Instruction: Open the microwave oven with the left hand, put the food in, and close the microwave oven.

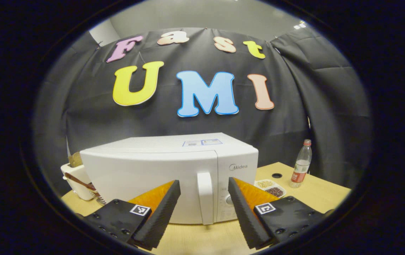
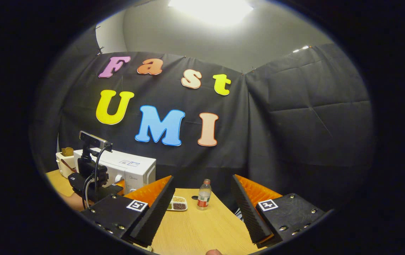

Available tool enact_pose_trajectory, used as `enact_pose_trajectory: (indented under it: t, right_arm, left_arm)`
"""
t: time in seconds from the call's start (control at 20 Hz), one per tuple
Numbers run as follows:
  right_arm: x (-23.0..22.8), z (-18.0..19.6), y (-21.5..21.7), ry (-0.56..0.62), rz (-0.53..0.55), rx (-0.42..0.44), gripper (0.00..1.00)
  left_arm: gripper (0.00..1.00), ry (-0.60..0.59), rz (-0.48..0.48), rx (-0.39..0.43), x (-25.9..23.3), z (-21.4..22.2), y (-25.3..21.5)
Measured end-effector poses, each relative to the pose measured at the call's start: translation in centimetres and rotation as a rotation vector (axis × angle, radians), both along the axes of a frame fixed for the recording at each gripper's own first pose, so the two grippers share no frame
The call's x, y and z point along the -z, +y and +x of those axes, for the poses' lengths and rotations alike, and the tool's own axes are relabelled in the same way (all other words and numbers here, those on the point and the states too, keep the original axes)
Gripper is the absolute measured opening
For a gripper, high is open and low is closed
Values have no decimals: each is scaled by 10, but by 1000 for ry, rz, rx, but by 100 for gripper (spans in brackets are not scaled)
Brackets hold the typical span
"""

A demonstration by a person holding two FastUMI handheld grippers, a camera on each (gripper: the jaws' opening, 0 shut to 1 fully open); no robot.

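In the left gripper view, my left gripper (image 1: 204, 198) sits nearest, its jaws spread wide with nothing between the pads. The two black fingers (image 1: 160, 212) frame the white handle (image 1: 205, 196) of the microwave (image 1: 153, 170), one finger on each side of it, but apart from it; I cannot tell how near the tips are to the door. The door is shut. The microwave stands on the wooden table (image 1: 315, 193), its control panel to the right of the handle, partly behind my right-hand finger. Just right of the microwave lies a small divided tray of food (image 1: 270, 187), holding pale grains in one compartment and dark ones in another. Farther right stands a plastic bottle (image 1: 301, 164) with a red label and cap, upright and near the table's back edge. Left of the microwave, partly hidden behind it, I see a white container (image 1: 76, 179) with something brown sticking out of it.

In the right gripper view, my right gripper (image 2: 202, 205) hangs over the near part of the table (image 2: 202, 230), jaws also wide and empty. Beyond them, the food tray (image 2: 177, 203) and the bottle (image 2: 204, 194) sit side by side, close but apart. Off to the left, I see the left gripper (image 2: 92, 177) with its camera and cables, held in front of the microwave (image 2: 131, 170).
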State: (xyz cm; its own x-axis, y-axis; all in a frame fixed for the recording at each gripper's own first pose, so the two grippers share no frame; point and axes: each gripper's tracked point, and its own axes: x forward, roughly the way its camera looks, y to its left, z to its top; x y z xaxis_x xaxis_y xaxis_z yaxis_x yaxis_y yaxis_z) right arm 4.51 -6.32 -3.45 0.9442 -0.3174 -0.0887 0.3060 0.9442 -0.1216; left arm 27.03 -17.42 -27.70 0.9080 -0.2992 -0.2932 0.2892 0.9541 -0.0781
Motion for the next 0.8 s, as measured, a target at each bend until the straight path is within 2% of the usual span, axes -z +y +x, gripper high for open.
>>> enact_pose_trajectory:
  t: [0.1, 0.25, 0.4, 0.45, 0.55, 0.75, 0.8]
  right_arm:
    - [-1, 1, -2, -5, -4, 9, 97]
    - [3, -3, -5, 1, 1, 15, 97]
    - [1, -5, -8, -4, -2, 18, 97]
    - [1, -7, -9, -3, -5, 17, 97]
    - [0, -10, -12, -5, -7, 16, 97]
    - [-4, -16, -17, -16, -2, 12, 97]
    - [-7, -18, -19, -25, -5, 11, 97]
  left_arm:
    - [85, 28, 9, 0, 14, 3, -3]
    - [67, 38, 30, -15, 24, 10, -4]
    - [55, 40, 43, -8, 27, 14, -7]
    - [49, 64, 49, 7, 28, 9, -10]
    - [34, 78, 54, -14, 33, 14, -8]
    - [16, 89, 57, -17, 31, 12, -8]
    - [17, 94, 60, -16, 30, 11, -10]
